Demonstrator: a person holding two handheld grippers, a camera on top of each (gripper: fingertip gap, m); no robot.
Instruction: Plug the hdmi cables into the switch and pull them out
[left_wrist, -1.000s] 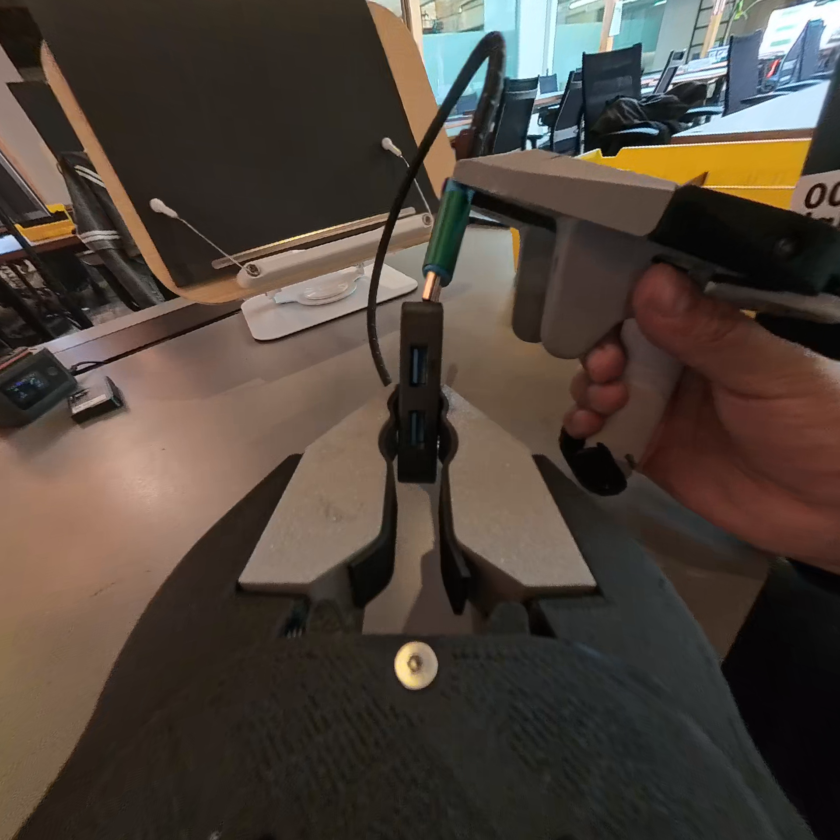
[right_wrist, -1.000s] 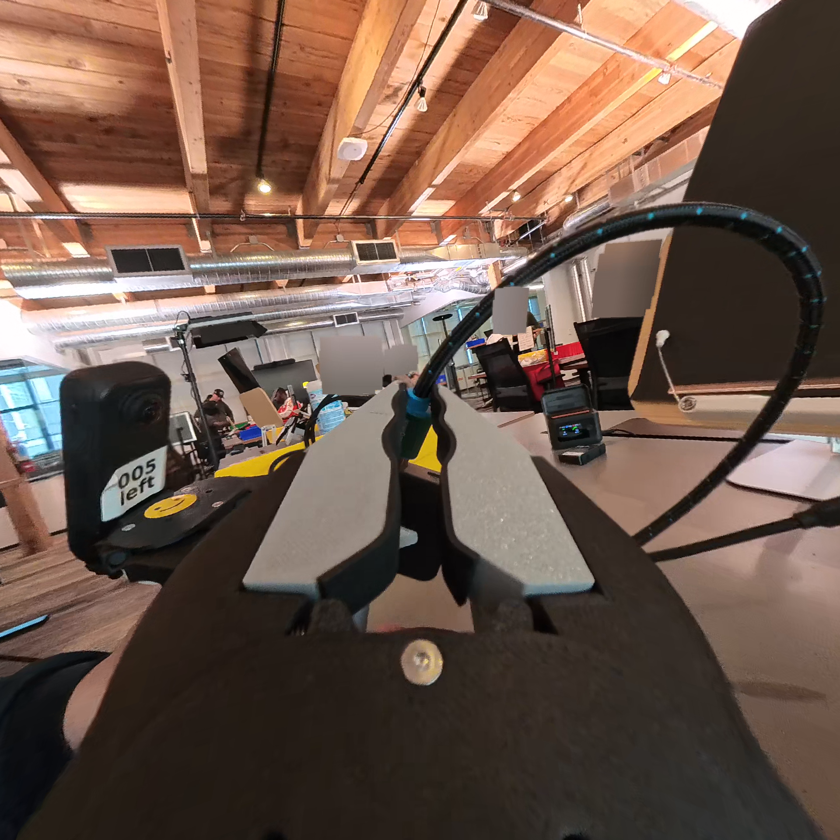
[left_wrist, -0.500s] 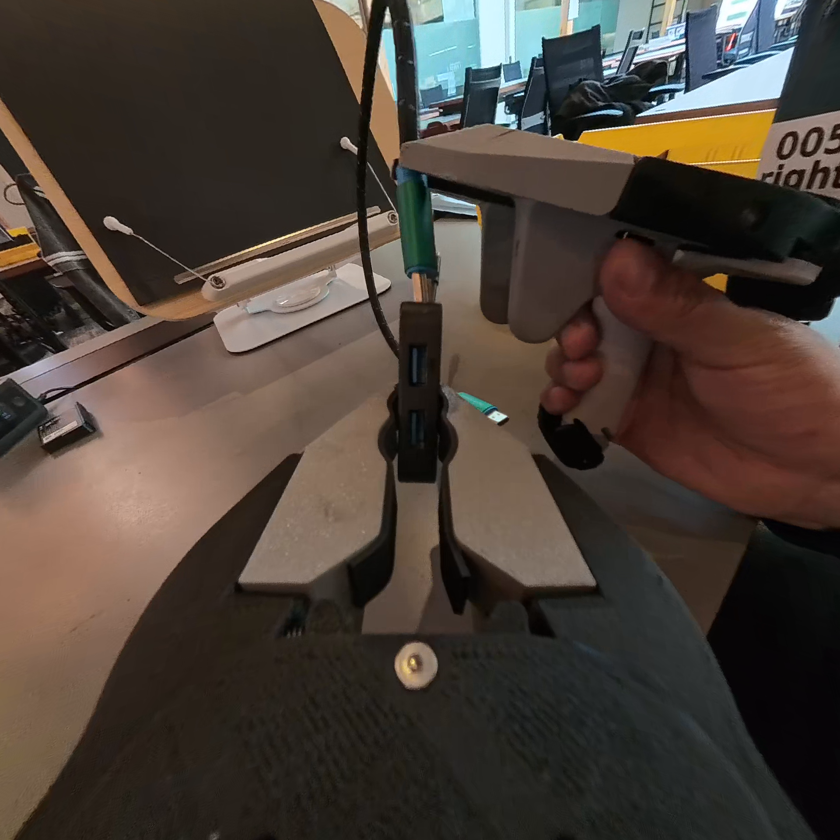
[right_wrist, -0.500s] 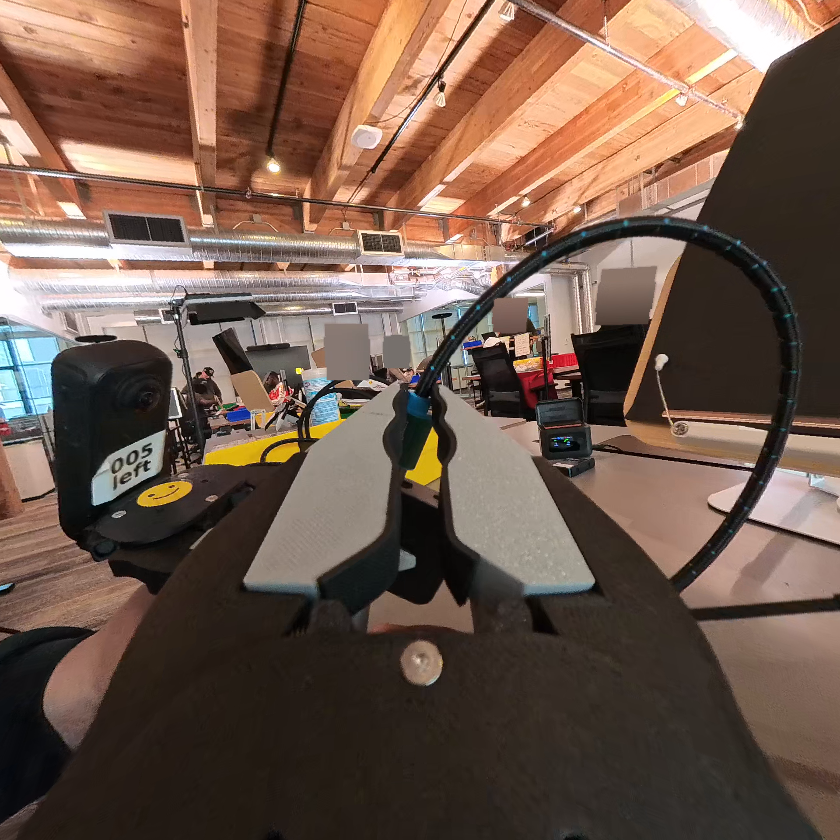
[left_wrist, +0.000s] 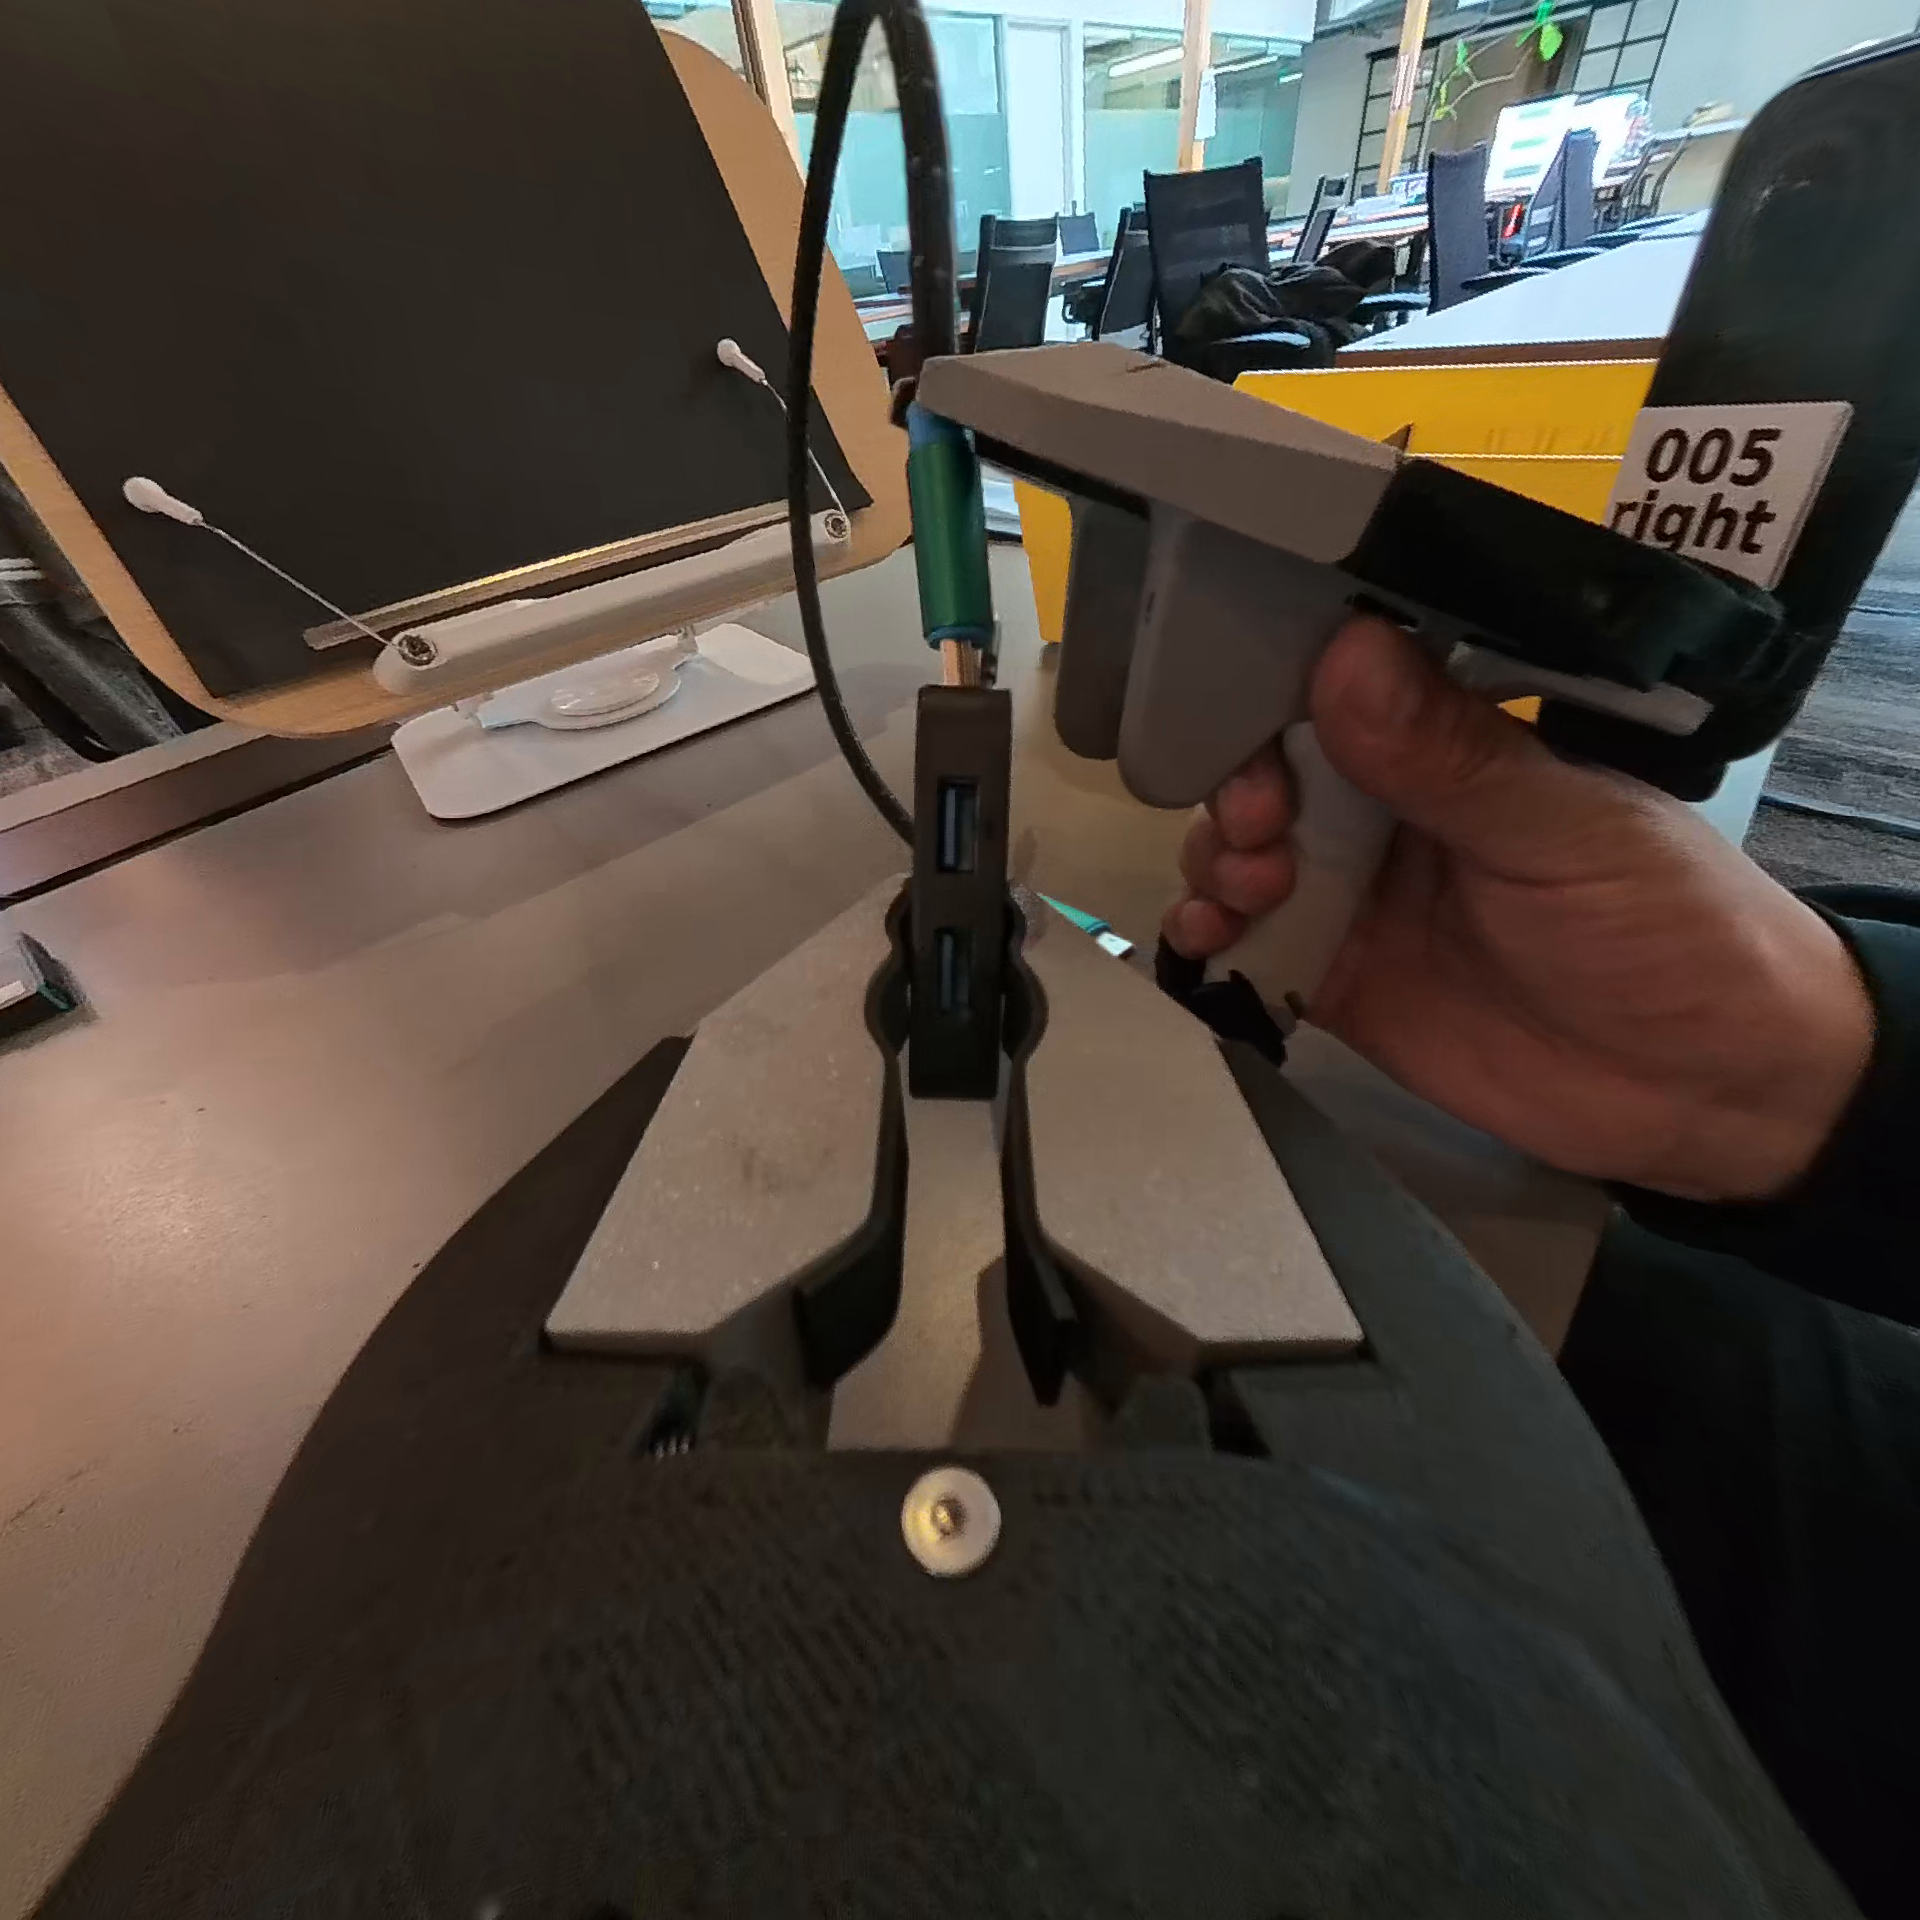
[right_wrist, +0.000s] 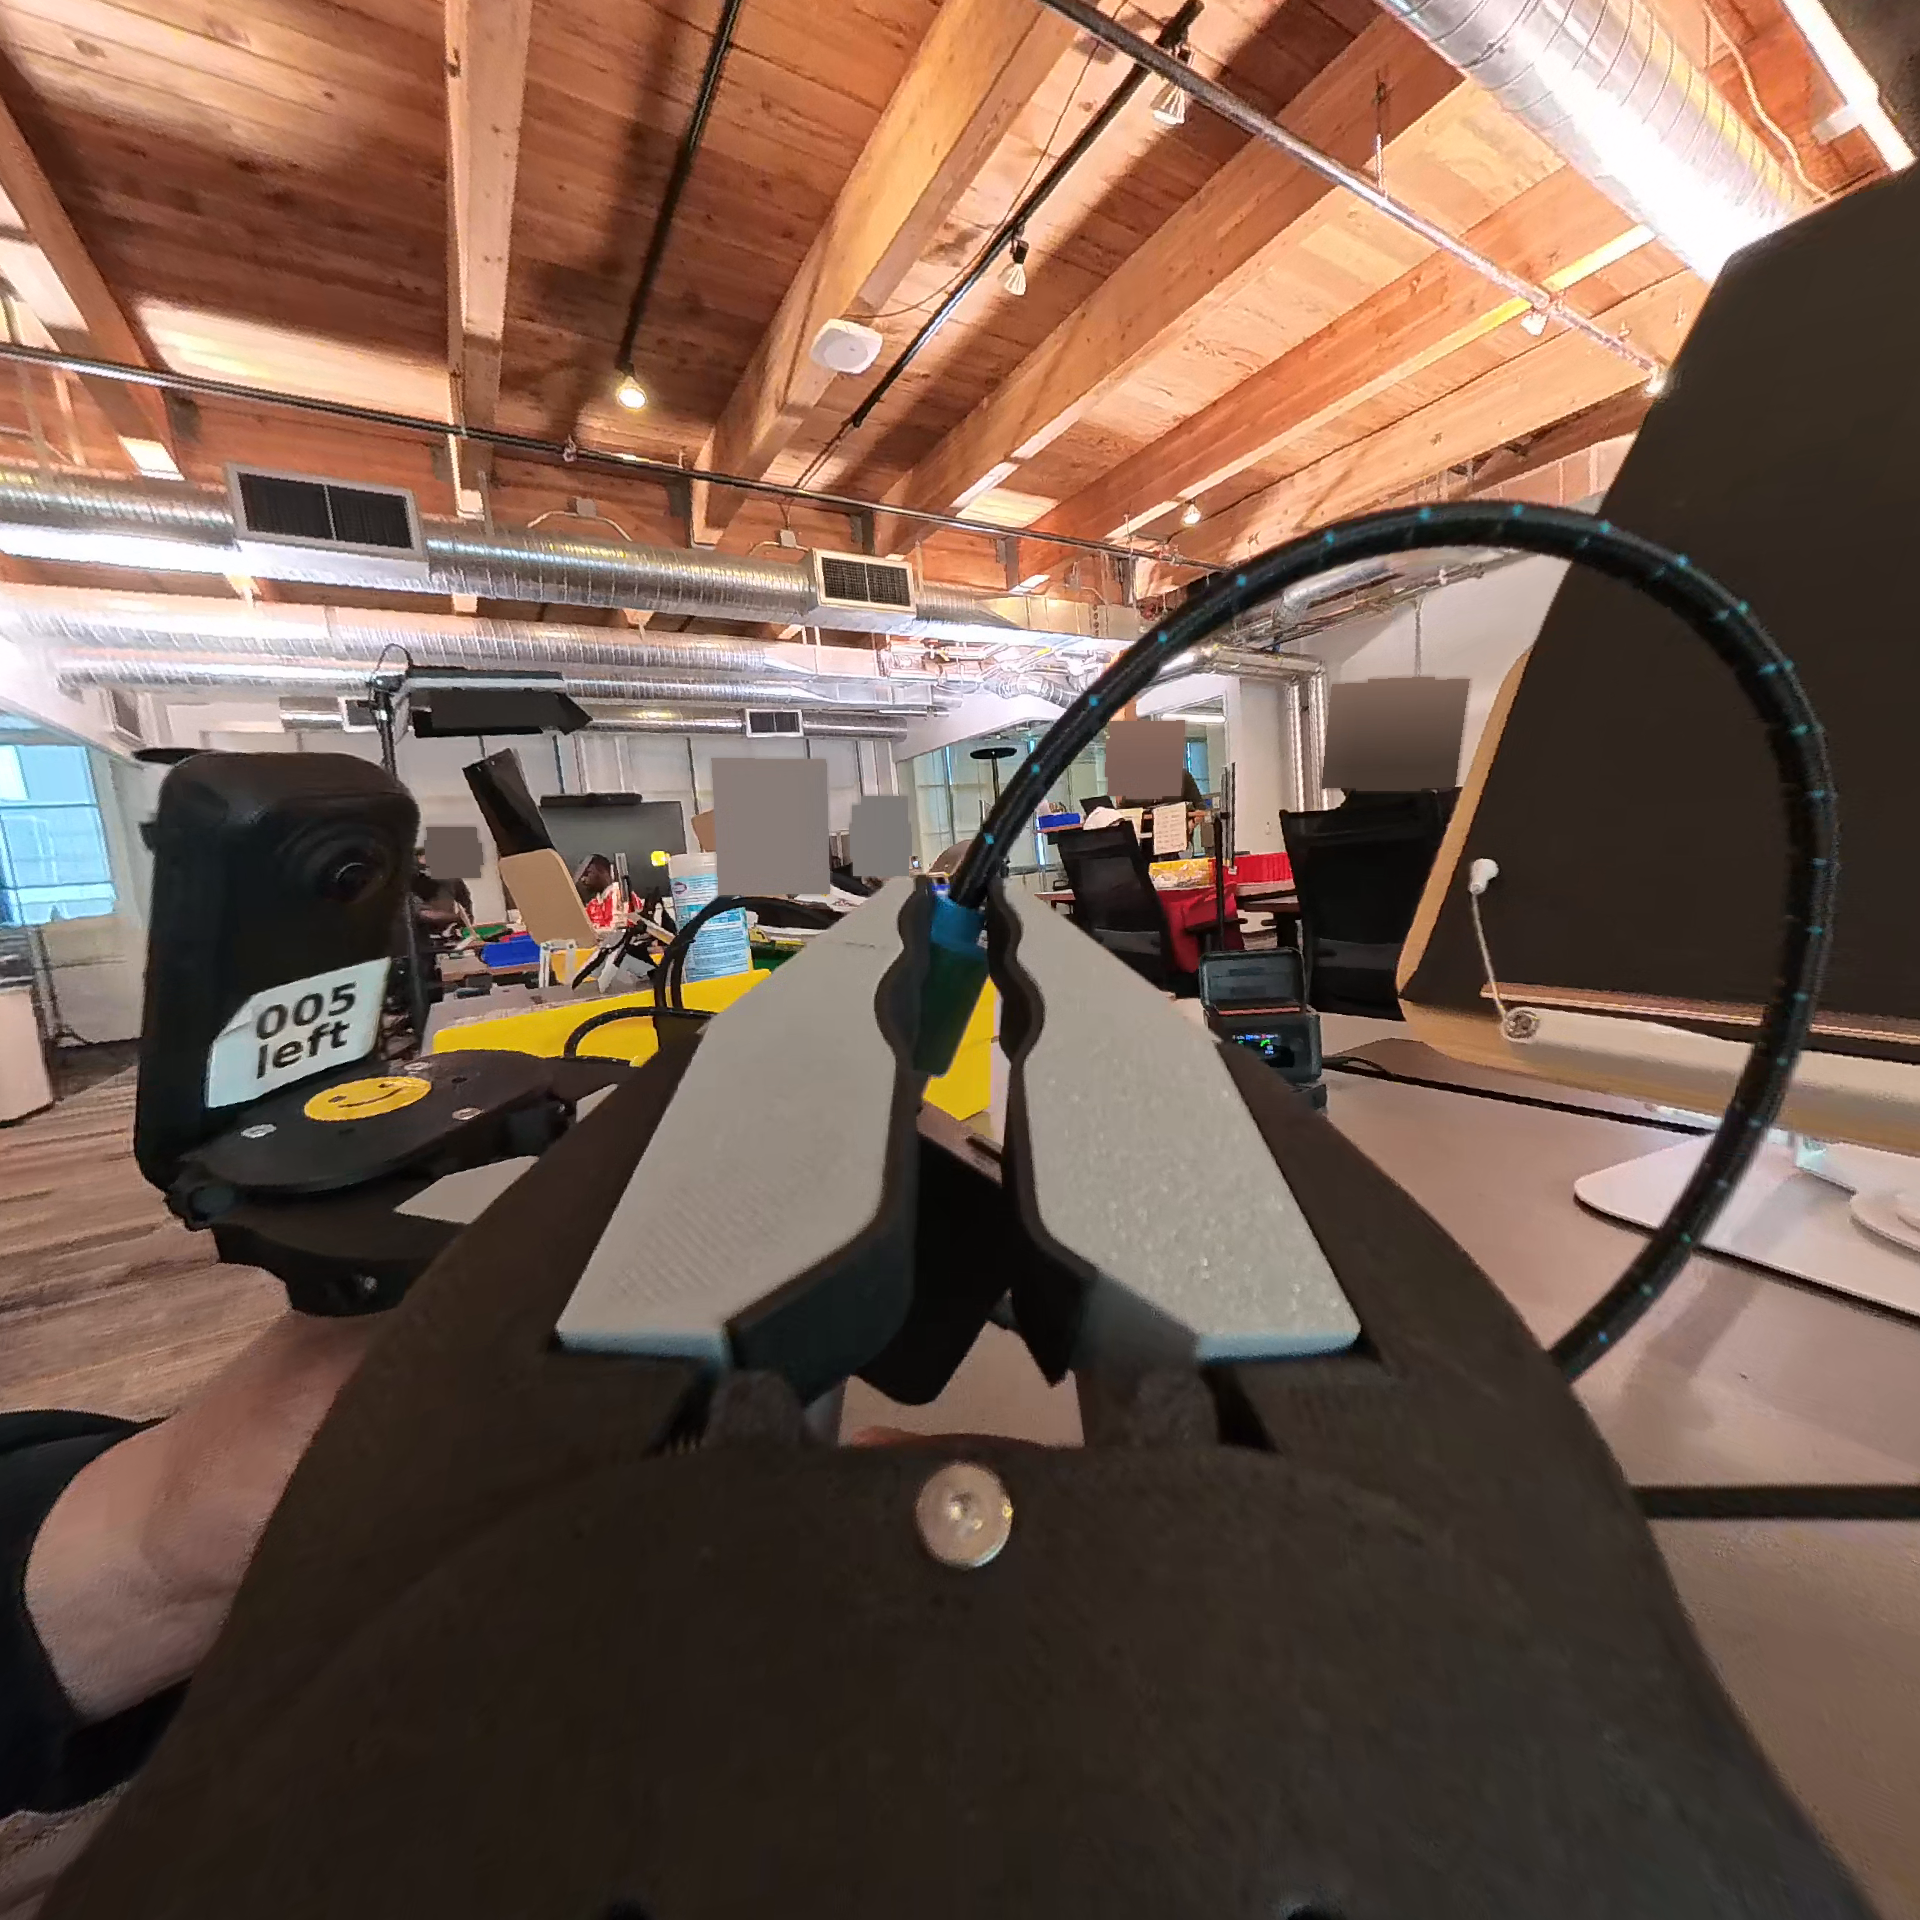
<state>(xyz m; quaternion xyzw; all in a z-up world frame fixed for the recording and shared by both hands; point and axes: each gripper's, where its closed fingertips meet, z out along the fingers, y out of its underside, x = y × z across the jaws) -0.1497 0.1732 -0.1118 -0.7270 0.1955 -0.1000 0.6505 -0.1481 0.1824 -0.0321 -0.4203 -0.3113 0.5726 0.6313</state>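
Green plug (right_wrist: 948, 987) clamped between fingers (right_wrist: 790, 1122)

Black switch (left_wrist: 958, 831) stands upright, two blue ports facing the camera. Green-shelled plug (left_wrist: 945, 540) of the black braided cable (right_wrist: 1704, 831) enters its top end.

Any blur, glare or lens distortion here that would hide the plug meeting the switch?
Left wrist view: the green plug and the switch are sharp, with only the bottom foreground soft; fisheye bends the edges. Right wrist view: ceiling lights flare at the upper right, straight beams bow, and the right gripper hides the plug tip, so contact shows only in the left wrist view.
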